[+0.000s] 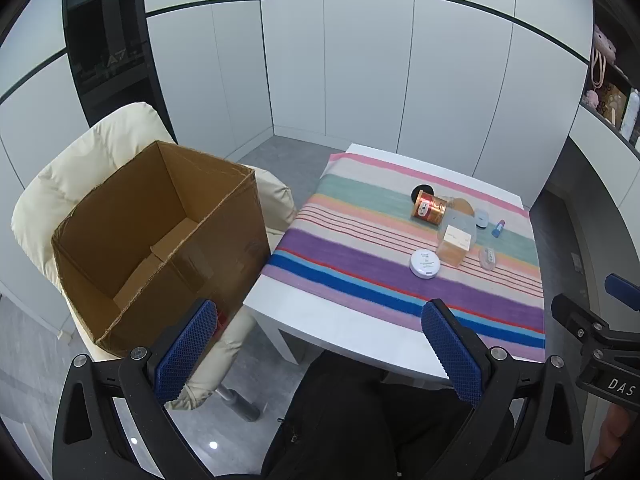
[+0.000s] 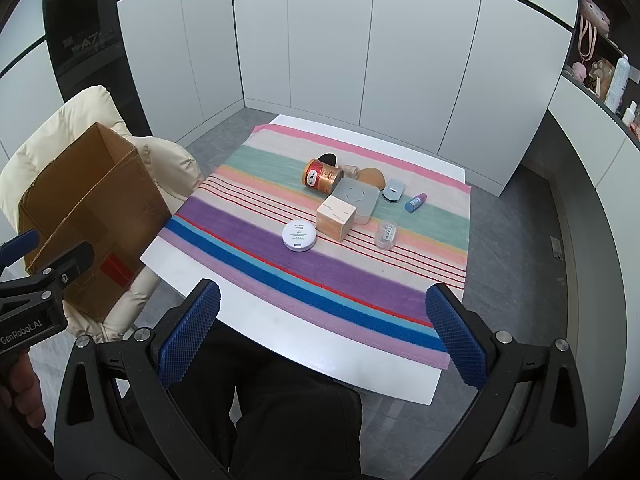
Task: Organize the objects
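Eyeing the clutter, both grippers [image 1: 318,354] [image 2: 324,332] spread wide, holding nothing.
The round white compact [image 2: 299,236] looks light, slick; pinch its rim.

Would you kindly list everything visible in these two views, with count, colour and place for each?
cardboard box: one, brown, open-topped, on the chair left of the table
chair: one, cream, padded
table: one, white
striped cloth: one, multicoloured, covering the table
tin: one, red and gold, lying on its side
square case: one, grey, mid-cloth
carton: one, peach and white, against the case
round compact: one, white, nearest the front
clear case: one, transparent, right of the carton
small tube: one, blue, far right
shelf items: several, pink and white, on the right wall
left gripper: black with blue pads, jaws open, empty
right gripper: same, jaws open, empty
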